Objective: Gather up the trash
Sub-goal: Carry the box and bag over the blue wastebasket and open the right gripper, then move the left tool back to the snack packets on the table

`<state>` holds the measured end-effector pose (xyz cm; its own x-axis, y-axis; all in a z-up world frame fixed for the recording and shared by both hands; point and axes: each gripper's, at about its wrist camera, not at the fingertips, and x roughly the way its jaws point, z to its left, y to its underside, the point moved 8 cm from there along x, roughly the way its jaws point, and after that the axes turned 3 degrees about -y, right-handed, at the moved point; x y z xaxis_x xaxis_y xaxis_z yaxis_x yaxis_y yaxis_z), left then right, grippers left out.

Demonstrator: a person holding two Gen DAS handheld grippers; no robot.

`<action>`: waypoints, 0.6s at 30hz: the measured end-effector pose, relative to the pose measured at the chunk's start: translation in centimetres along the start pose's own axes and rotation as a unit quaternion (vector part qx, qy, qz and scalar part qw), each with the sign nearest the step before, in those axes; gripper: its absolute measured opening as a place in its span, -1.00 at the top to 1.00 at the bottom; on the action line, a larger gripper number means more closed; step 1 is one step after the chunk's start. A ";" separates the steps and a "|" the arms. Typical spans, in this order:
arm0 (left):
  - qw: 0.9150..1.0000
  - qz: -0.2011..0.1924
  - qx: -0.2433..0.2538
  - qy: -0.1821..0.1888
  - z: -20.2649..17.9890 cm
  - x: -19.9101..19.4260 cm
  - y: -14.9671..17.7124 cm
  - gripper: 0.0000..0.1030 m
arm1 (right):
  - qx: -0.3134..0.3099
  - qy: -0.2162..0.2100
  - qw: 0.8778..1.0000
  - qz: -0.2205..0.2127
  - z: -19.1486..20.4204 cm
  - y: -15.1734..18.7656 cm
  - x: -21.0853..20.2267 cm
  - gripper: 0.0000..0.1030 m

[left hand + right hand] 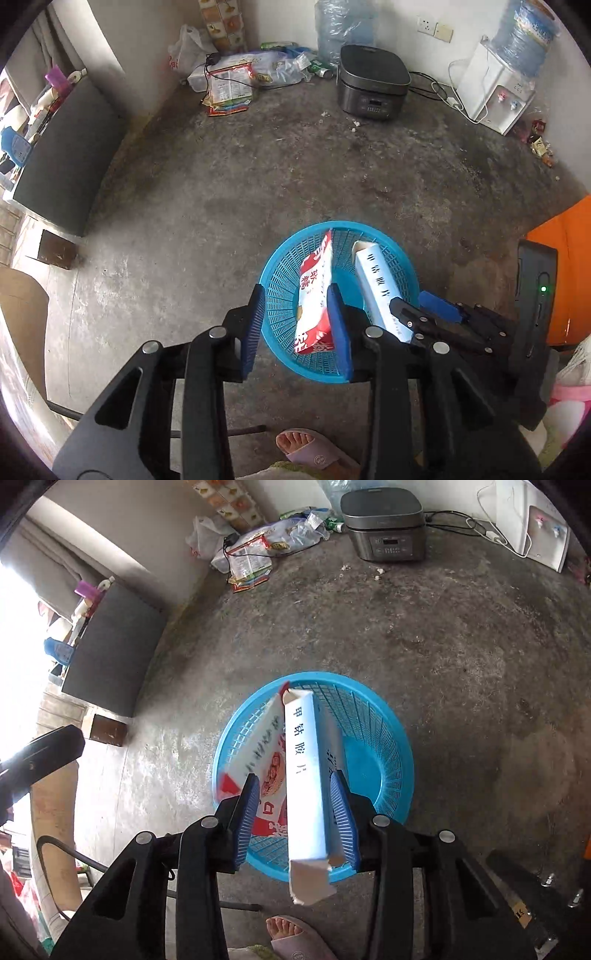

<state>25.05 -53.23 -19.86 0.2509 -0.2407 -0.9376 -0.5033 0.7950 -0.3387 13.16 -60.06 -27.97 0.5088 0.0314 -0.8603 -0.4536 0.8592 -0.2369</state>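
Above a round blue plastic mesh basket (402,273) on the floor, the left hand-held gripper (299,325) hangs spread beside a red-and-white snack packet (314,295), while the right hand-held gripper (295,808) is spread around a white rectangular carton (304,775).

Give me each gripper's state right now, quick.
Left gripper: open, red-and-white packet between its pads, over the blue basket.
Right gripper: open, white box between its pads.

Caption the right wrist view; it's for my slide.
Right gripper, jaws open, releases white medicine box over blue basket, beside red snack packet.
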 end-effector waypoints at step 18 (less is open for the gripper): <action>0.966 -0.242 -0.078 0.038 9.4 -28.5 5.0 -0.59 | -0.126 -0.059 0.975 -0.173 11.3 4.0 -15.9 -0.24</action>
<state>23.20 -37.14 5.87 0.4297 -0.6086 -0.6670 -0.4616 0.4868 -0.7416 11.47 -51.37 -10.13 0.7378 -0.1663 -0.6542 -0.3978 0.6759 -0.6204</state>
